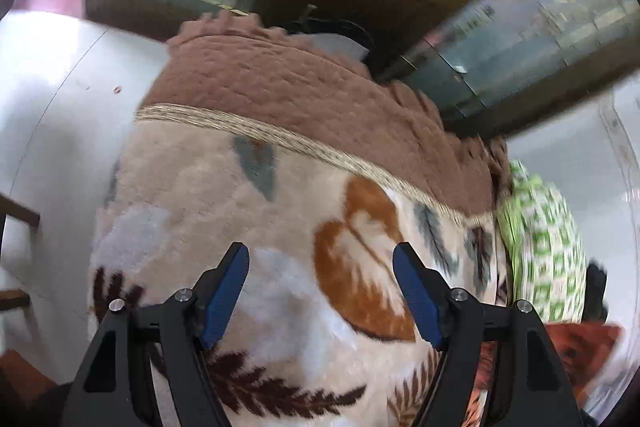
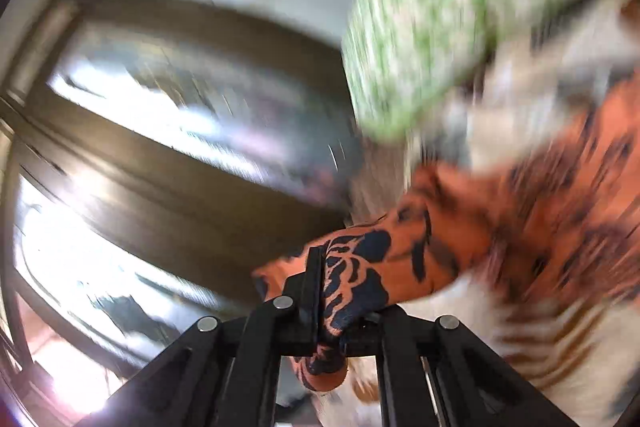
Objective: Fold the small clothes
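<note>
My right gripper (image 2: 328, 291) is shut on an orange garment with dark blue markings (image 2: 460, 239); the cloth trails up and right from the jaws, blurred by motion. A corner of this orange garment (image 1: 576, 347) shows at the lower right of the left wrist view. My left gripper (image 1: 320, 291) is open and empty, its blue-padded fingers (image 1: 224, 299) hovering above a fluffy cream blanket with leaf print (image 1: 280, 227). A green-and-white patterned cloth (image 1: 544, 247) lies bunched at the blanket's right edge; it also shows blurred in the right wrist view (image 2: 448, 11).
The blanket has a brown border (image 1: 304, 83) at its far side. White floor (image 1: 52, 87) lies to the left. A dark wooden cabinet with glass doors (image 1: 500, 39) stands behind, and also shows in the right wrist view (image 2: 180, 147).
</note>
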`<control>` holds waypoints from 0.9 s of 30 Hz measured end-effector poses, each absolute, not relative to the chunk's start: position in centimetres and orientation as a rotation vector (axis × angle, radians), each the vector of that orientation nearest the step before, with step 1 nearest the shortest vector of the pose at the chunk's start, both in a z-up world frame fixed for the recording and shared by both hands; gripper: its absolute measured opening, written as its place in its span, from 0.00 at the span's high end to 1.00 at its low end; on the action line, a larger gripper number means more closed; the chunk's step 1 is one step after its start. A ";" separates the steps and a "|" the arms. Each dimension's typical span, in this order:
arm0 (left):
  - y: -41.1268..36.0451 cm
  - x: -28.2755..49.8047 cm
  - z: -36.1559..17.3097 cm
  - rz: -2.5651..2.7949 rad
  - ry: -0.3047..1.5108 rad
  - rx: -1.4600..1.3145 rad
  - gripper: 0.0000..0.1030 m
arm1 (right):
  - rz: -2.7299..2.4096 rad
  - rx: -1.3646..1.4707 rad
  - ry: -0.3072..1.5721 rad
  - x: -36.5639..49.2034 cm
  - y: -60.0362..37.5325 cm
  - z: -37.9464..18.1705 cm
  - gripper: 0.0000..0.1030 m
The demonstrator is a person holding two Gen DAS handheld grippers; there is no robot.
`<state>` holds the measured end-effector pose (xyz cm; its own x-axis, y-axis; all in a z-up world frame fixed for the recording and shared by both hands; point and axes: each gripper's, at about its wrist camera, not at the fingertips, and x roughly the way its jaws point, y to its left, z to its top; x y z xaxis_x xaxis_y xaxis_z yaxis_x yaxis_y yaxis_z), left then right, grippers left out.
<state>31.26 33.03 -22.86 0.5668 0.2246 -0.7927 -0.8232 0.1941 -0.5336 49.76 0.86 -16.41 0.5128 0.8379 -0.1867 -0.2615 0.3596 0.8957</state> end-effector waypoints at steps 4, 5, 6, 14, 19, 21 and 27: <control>29.8 33.8 -21.9 0.733 0.680 -1.039 0.27 | 0.673 1.096 0.509 47.8 -11.7 -13.4 0.94; 28.7 34.7 -21.7 0.705 0.697 -1.006 0.27 | 0.617 1.132 0.445 46.5 -16.1 -13.0 0.94; 28.0 35.2 -21.6 0.687 0.708 -0.986 0.27 | 0.572 1.155 0.412 45.5 -18.8 -13.1 0.94; 15.9 42.0 -20.8 0.294 0.869 -0.675 0.27 | 0.159 1.437 0.272 32.5 -43.5 -19.4 0.84; 8.8 43.6 -20.6 0.144 0.903 -0.508 0.27 | 0.021 1.600 0.422 28.2 -50.4 -24.5 0.04; 7.4 43.6 -20.3 0.112 0.885 -0.484 0.27 | 0.036 1.582 0.415 26.6 -51.8 -24.8 0.04; 2.9 44.6 -21.0 0.020 0.868 -0.414 0.27 | 0.101 1.464 0.475 26.3 -52.5 -23.7 0.10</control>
<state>44.58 2.93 -21.02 0.6514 -0.1495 -0.7438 -0.1831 0.9204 -0.3453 26.27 -52.49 -23.72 0.9036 0.3495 -0.2476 0.2187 0.1204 0.9683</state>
